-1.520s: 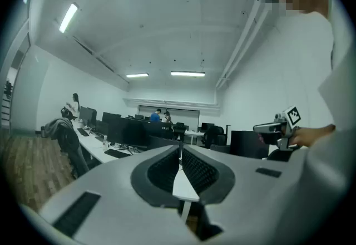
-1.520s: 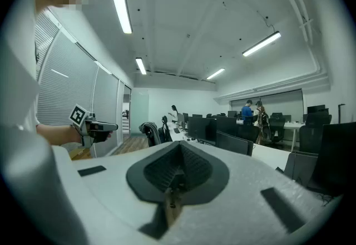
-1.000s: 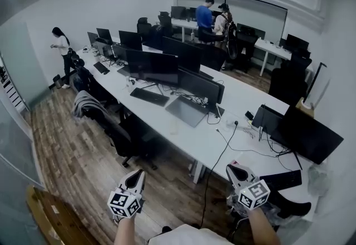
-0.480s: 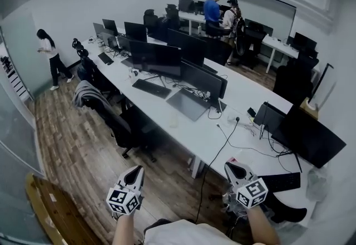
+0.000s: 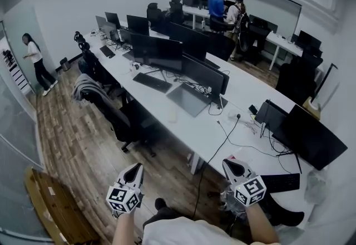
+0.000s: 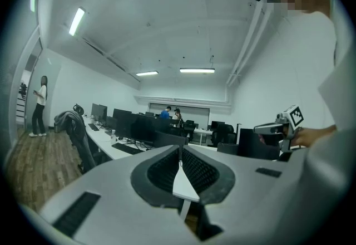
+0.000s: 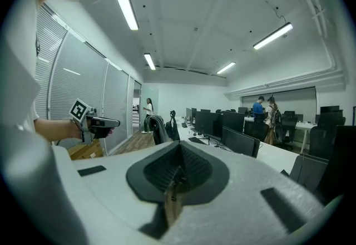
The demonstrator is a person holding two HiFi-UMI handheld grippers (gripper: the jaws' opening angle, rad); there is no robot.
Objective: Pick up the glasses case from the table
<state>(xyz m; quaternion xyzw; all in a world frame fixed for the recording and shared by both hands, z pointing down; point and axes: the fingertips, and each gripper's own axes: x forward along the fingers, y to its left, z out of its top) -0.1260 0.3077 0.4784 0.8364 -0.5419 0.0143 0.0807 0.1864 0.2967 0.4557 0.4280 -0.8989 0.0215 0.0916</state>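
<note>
I cannot make out a glasses case in any view. A long white desk (image 5: pixel 207 137) runs from the back left to the front right in the head view. My left gripper (image 5: pixel 137 170) hangs over the wooden floor, in front of the desk's near edge. Its jaws are shut and empty, meeting at the tip in the left gripper view (image 6: pixel 179 150). My right gripper (image 5: pixel 230 163) hovers by the desk's near end, beside a keyboard (image 5: pixel 280 182). Its jaws are also shut with nothing between them (image 7: pixel 179 151). Each gripper shows in the other's view: the right gripper (image 6: pixel 276 127) and the left gripper (image 7: pixel 99 122).
Monitors (image 5: pixel 156 52), keyboards (image 5: pixel 151 82) and a laptop (image 5: pixel 189 99) crowd the desk. A black cable (image 5: pixel 214 155) hangs off its edge. Office chairs (image 5: pixel 119 121) line the left side. A wooden box (image 5: pixel 53 205) sits at the lower left. People stand at the back (image 5: pixel 222 3) and by the left wall (image 5: pixel 34 60).
The room has slid in the head view, and the person by the left wall now stands nearer the picture's left edge. Both grippers stay shut, low in the view.
</note>
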